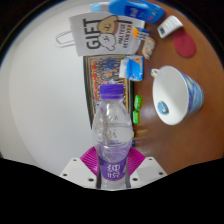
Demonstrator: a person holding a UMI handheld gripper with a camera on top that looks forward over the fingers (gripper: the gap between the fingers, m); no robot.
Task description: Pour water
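Gripping the water bottle upright, ready for a pour.

The gripper (112, 168) has both purple pads (96, 162) pinched against the lower body of a clear plastic water bottle (111, 130) with a purple cap, its long axis standing straight up between the fingers. The white bowl (174, 97) sits on the brown table (148, 125) beyond the bottle and off to the right, well apart from it, so by my reckoning the bottle needs carrying that way before tipping.

The word "GIFT" stands in large letters on the white bag (92, 35).
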